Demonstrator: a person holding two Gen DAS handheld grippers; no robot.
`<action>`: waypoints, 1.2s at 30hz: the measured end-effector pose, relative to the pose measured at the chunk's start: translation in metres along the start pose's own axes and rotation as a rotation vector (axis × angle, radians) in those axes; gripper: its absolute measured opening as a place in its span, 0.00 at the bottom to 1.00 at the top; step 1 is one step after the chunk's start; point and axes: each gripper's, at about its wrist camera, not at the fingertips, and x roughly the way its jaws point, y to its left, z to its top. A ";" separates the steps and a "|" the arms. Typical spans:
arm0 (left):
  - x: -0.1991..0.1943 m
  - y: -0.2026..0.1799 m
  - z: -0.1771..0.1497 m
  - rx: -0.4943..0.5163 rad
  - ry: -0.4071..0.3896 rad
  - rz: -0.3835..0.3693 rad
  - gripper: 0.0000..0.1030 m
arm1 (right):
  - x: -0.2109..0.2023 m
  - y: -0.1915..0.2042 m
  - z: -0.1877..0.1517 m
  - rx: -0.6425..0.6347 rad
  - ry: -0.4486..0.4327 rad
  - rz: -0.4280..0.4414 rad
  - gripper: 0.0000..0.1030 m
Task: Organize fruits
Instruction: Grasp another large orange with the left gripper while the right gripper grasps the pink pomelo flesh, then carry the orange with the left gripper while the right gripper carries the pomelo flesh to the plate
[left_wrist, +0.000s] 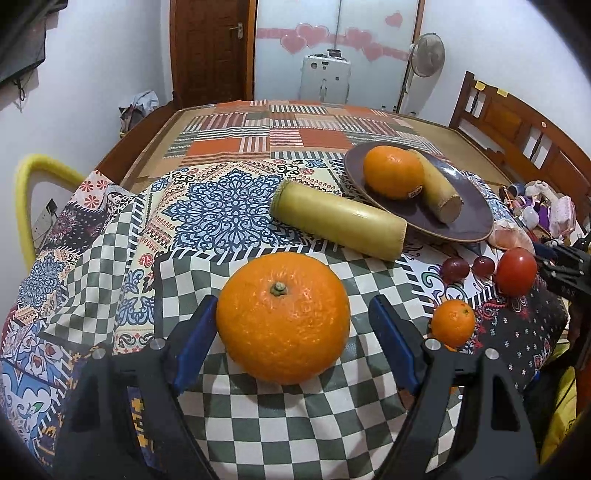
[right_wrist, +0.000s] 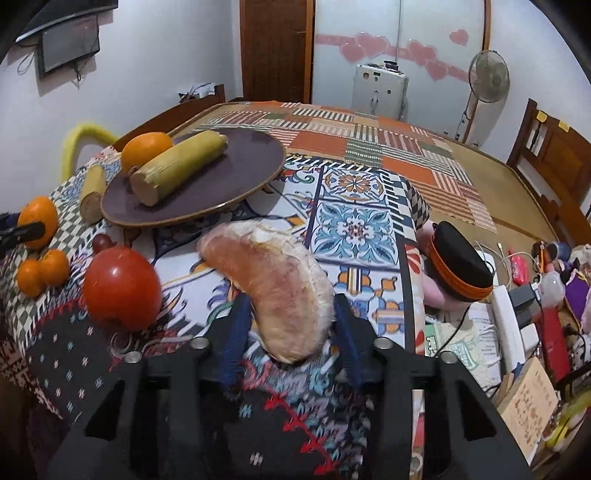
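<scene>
- In the left wrist view the left gripper (left_wrist: 291, 328) stands wide, its blue pads on either side of a large orange (left_wrist: 283, 317) at the centre of the frame. The left pad seems to meet the rind; a sliver of checked cloth shows before the right pad, so I read this as straddling, not yet a grip.
- The orange sits stem-up on the patterned tablecloth (left_wrist: 229, 206). Being round, it offers no axis to line up with; it lies straight ahead between the fingers.
- The brown plate (left_wrist: 458, 221) lies to the upper right of that frame, already carrying another orange (left_wrist: 393, 171) and a piece of sugarcane (left_wrist: 439, 194). A second sugarcane piece (left_wrist: 338, 219) lies on the cloth between the large orange and the plate.
- In the right wrist view the right gripper (right_wrist: 291, 326) has its fingers drawn in around the near end of a peeled pomelo segment (right_wrist: 273, 284). The right pad appears to touch it; whether the left one does I cannot tell.
- The segment's long axis runs from lower centre toward the upper left, pointing roughly at the plate (right_wrist: 236, 177).
- A tomato (right_wrist: 120, 288) sits just left of the segment.
</scene>
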 end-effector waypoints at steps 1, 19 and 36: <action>0.000 0.000 0.000 -0.003 0.000 -0.002 0.80 | -0.002 0.002 -0.002 -0.001 0.004 0.016 0.37; -0.002 0.005 0.000 -0.002 -0.023 0.000 0.66 | 0.012 0.024 0.013 -0.072 0.015 0.064 0.45; -0.043 -0.024 0.026 0.032 -0.135 -0.039 0.66 | -0.016 0.011 0.019 -0.006 -0.105 0.065 0.19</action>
